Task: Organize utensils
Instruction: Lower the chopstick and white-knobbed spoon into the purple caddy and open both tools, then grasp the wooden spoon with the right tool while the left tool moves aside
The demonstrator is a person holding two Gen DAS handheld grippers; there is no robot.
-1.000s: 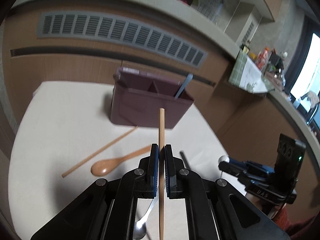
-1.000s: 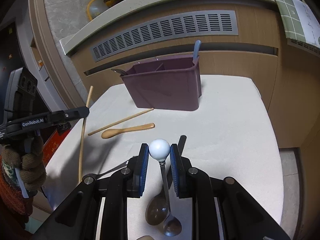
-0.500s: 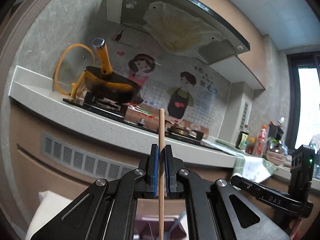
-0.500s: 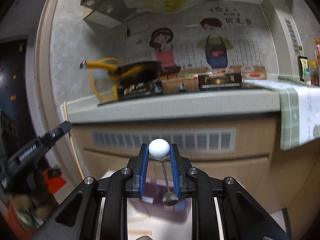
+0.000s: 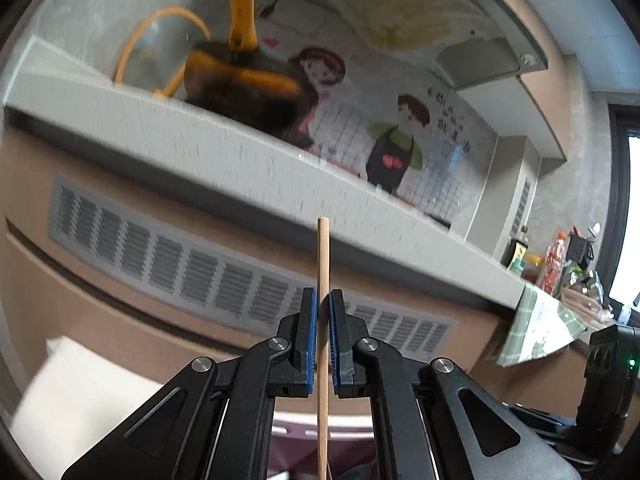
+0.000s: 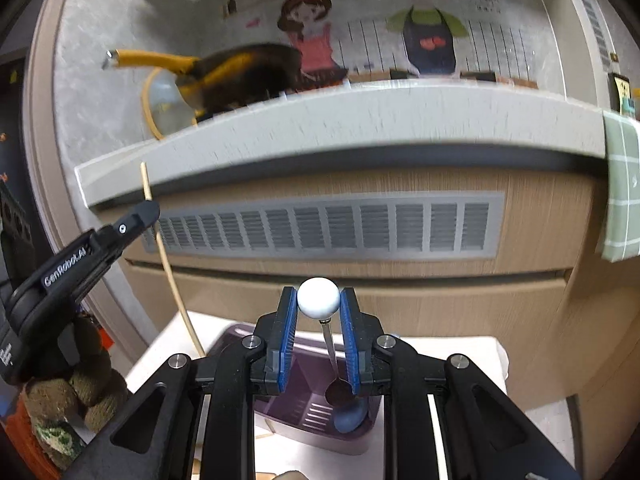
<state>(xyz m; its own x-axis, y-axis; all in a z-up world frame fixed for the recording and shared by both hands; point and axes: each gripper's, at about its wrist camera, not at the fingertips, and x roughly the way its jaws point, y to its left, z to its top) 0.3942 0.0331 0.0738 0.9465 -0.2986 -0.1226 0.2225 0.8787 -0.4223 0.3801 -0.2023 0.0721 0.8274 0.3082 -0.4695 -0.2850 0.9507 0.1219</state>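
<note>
My left gripper is shut on a wooden chopstick that stands upright; it also shows in the right wrist view, held by the left gripper at the left. My right gripper is shut on a metal spoon with a white ball end; its bowl hangs down over the purple utensil caddy. A blue utensil lies in the caddy. The caddy's rim shows below my left fingers.
The caddy stands on a white-topped table against a wooden cabinet with a grey vent grille. A counter edge runs above, with a yellow-handled pan. A green cloth hangs at right.
Both grippers first tilted up from the table with their utensils, then came forward and down over the caddy. The spoon's bowl now hangs above the caddy's compartment.
</note>
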